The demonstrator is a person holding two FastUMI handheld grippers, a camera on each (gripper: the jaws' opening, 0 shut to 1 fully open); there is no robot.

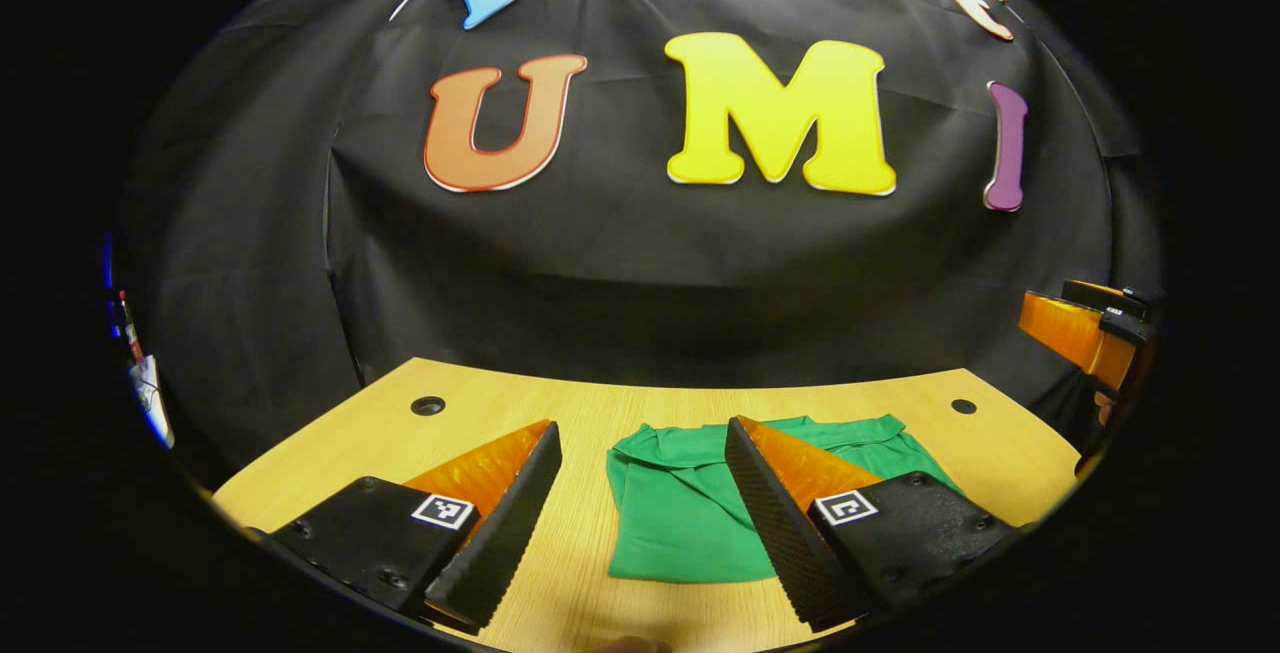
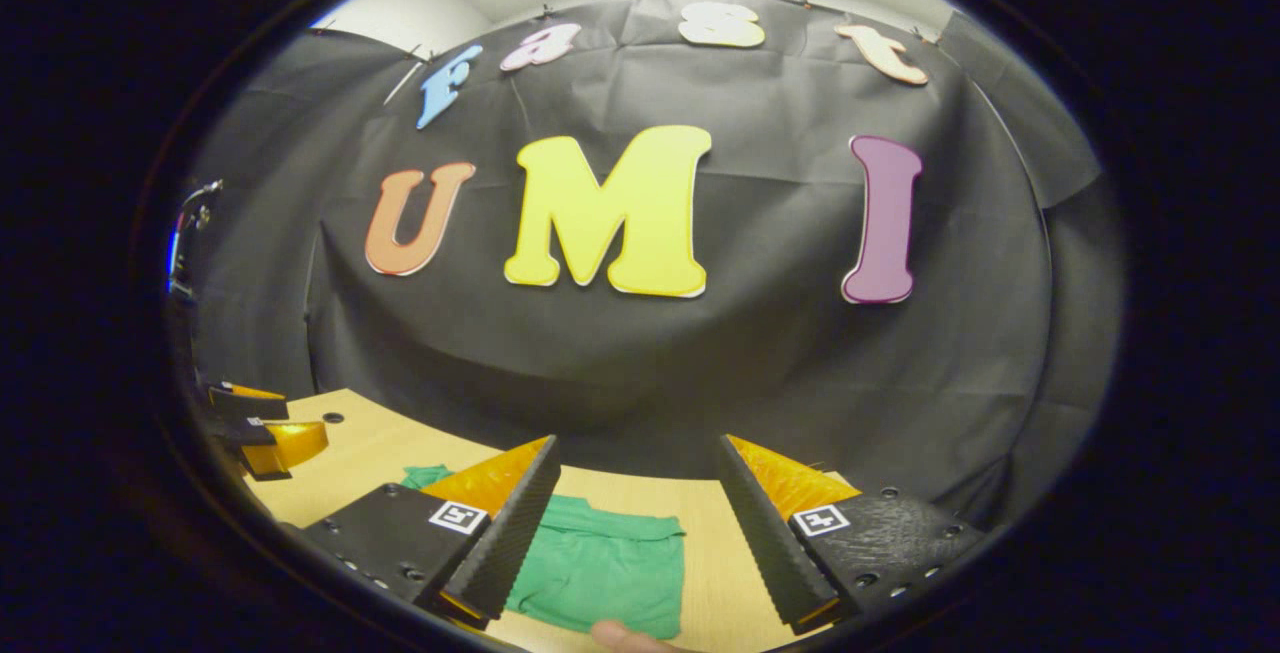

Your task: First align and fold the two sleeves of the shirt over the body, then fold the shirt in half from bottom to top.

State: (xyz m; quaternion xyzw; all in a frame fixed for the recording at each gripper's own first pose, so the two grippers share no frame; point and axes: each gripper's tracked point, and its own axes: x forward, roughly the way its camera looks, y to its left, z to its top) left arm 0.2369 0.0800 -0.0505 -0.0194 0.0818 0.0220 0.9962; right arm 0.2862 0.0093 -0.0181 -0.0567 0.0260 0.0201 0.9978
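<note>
Lying folded on table point(image 1: 560, 403): green shirt point(image 1: 680, 513), both grippers apart.

Green cloth shirt point(image 1: 680, 523), soft and matt, faint creases along its folded edges. Pale wooden table top point(image 1: 590, 413), smooth, fine straight grain, slight sheen. Black cloth booth wall point(image 1: 640, 263), matt, lightly wrinkled. Left gripper point(image 1: 640, 518): fingers faced with ridged, rough, matt pads point(image 1: 500, 543); bodies of matt plastic.

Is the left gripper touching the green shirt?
Apart. In the right gripper view, the left gripper hangs over bare table, away from the shirt.
</note>
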